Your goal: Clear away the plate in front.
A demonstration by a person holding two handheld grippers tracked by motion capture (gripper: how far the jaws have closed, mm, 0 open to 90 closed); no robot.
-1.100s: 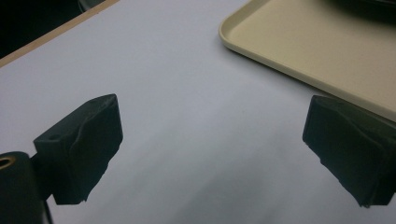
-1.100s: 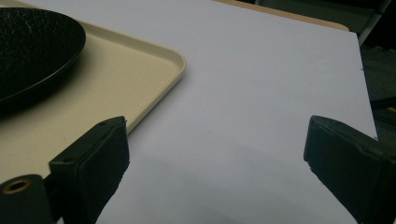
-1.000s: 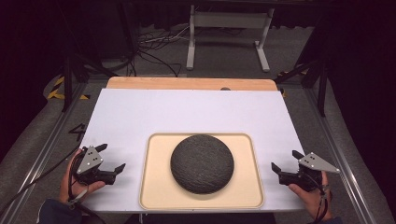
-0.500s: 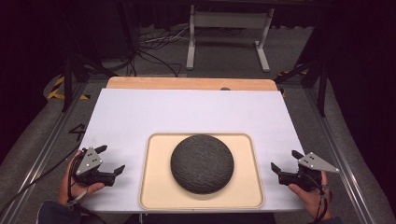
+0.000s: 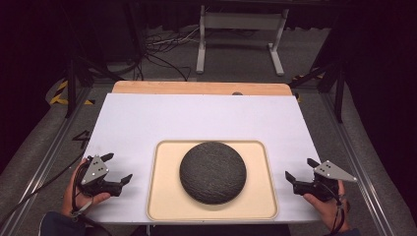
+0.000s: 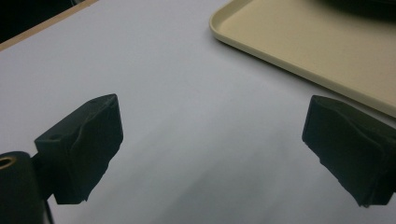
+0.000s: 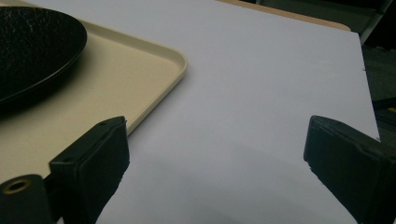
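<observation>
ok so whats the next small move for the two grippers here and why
Probably bring both inward toward the tray. The left gripper and right gripper sit open on the white table cover, one at each side of the tray, touching nothing, and the dark round plate rests in the tray's middle, so closing that gap likely comes first.

Plate (image 5: 213, 172) on tray (image 5: 162, 206), between left gripper (image 5: 117, 169) and right gripper (image 5: 299, 170).

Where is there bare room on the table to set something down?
The white sheet is bare between the tray and the wooden far edge. Narrow strips flank the tray, taken by the left tool and right tool. The black plate crowds the tray.
</observation>
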